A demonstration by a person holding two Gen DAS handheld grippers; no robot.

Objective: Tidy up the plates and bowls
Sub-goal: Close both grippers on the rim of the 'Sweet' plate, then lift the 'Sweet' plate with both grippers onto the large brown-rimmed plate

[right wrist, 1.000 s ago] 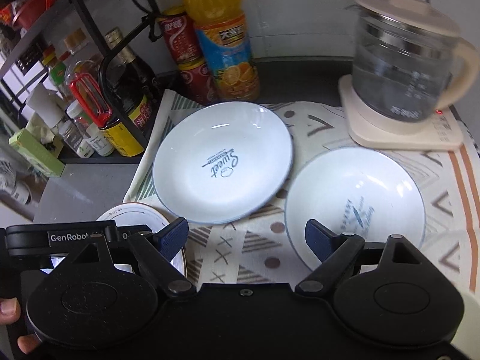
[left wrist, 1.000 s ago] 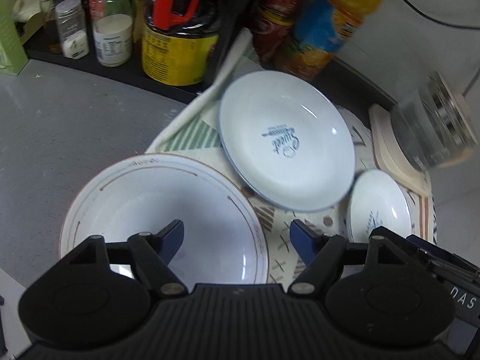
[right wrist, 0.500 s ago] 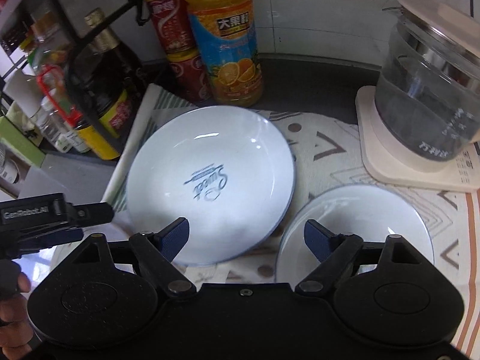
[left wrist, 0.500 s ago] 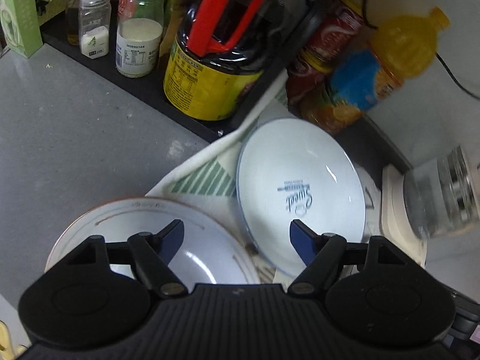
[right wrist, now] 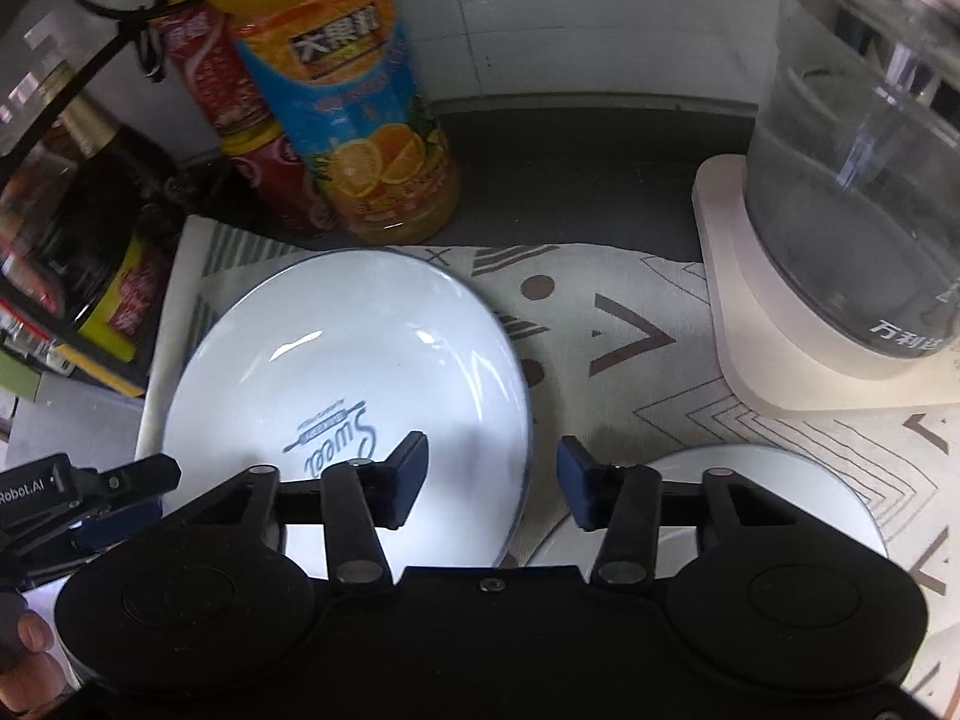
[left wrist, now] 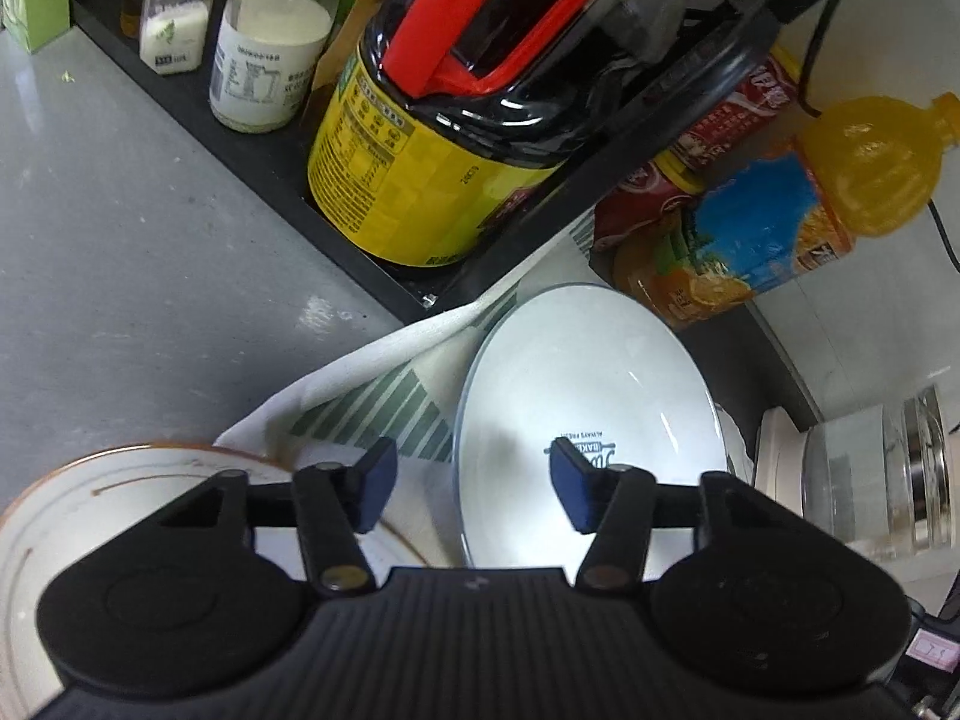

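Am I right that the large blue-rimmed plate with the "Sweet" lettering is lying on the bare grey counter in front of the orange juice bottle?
Not quite: the right wrist view shows the large plate lying on the patterned cloth, not on bare counter. The rest holds: it sits in front of the orange juice bottle.

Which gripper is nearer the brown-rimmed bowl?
Left. Both are closing. The left gripper straddles the Sweet plate's rim beside the brown-rimmed bowl; the right gripper straddles that plate's opposite rim.

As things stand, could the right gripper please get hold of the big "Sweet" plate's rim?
Probably yes: the right gripper straddles the plate's near right rim, jaws closing, nothing between them but that edge.
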